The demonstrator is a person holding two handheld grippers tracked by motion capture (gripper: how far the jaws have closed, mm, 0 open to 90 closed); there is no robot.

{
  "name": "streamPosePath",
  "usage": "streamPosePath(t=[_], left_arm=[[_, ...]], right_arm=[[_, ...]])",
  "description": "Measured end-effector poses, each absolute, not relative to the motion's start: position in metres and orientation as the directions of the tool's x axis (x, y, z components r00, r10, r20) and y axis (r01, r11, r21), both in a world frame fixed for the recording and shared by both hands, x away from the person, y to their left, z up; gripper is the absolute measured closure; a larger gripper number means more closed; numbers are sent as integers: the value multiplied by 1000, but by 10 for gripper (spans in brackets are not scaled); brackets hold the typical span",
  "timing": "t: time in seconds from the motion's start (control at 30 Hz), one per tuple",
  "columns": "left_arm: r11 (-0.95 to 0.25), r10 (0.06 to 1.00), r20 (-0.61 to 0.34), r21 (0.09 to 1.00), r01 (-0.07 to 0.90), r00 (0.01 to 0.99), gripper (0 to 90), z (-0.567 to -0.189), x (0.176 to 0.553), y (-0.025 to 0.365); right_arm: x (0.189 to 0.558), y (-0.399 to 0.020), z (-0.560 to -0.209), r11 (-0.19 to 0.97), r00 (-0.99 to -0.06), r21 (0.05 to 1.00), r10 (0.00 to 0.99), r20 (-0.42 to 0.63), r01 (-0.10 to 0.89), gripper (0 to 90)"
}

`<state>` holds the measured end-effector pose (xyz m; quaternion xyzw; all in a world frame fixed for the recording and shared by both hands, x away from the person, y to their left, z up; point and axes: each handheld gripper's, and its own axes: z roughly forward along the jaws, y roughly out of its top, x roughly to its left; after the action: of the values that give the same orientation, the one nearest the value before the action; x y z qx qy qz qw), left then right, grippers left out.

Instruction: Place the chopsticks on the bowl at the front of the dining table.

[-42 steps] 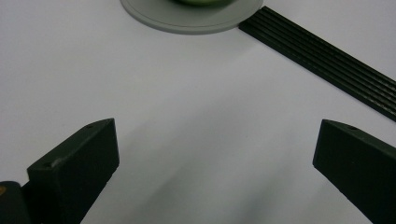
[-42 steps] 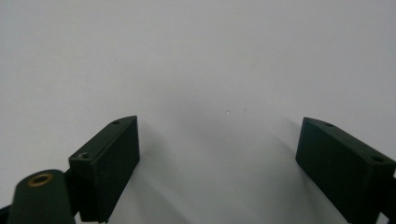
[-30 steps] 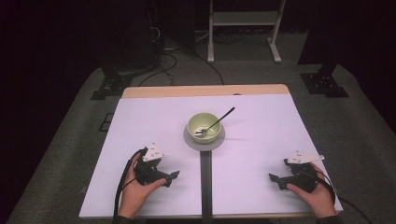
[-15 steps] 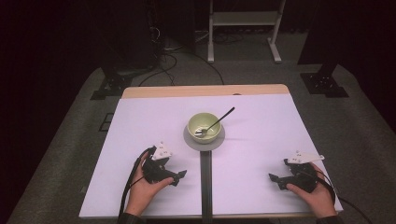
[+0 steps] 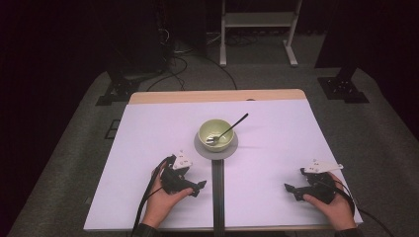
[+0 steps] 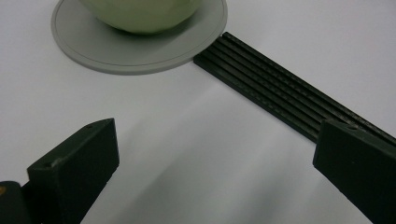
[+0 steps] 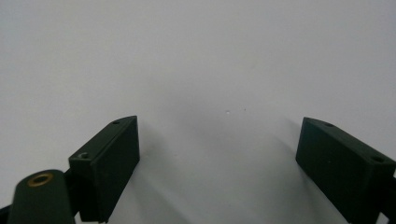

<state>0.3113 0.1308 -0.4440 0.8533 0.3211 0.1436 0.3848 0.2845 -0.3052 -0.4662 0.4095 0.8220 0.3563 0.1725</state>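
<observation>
A pale green bowl (image 5: 215,133) sits on a grey round saucer (image 5: 232,148) at the middle of the white table, with a dark spoon (image 5: 232,128) leaning in it, handle to the upper right. My left gripper (image 5: 197,187) is held low over the table just below-left of the saucer, jaws wide apart and empty. From its own camera the saucer (image 6: 140,56) and bowl (image 6: 144,16) lie just ahead. My right gripper (image 5: 288,189) rests near the front right edge, open over bare tabletop, and the right gripper view has nothing between its jaws.
A black ribbed strip (image 5: 217,192) runs from the saucer to the table's front edge; in the left gripper view this strip (image 6: 285,98) crosses at the right. A wooden edge (image 5: 217,96) bounds the far side. Dark stands and cables occupy the floor behind.
My left gripper has moved right and a little forward, toward the black strip and the saucer. The right gripper has stayed where it was.
</observation>
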Motion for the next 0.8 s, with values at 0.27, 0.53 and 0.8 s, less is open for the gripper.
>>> streamPosePath(t=[0.27, 0.53, 0.8], left_arm=[[-503, 659, 3, 745, 438, 752, 0, -448, 311, 119], [-517, 652, 11, 737, 434, 758, 0, -453, 310, 109], [-520, 651, 9, 733, 438, 759, 0, -457, 310, 101]], right_arm=[[285, -305, -466, 411, -605, 727, 796, 8, 550, 122], [285, -305, -466, 411, -605, 727, 796, 8, 550, 122], [285, -305, -466, 411, -605, 727, 796, 9, 551, 122]])
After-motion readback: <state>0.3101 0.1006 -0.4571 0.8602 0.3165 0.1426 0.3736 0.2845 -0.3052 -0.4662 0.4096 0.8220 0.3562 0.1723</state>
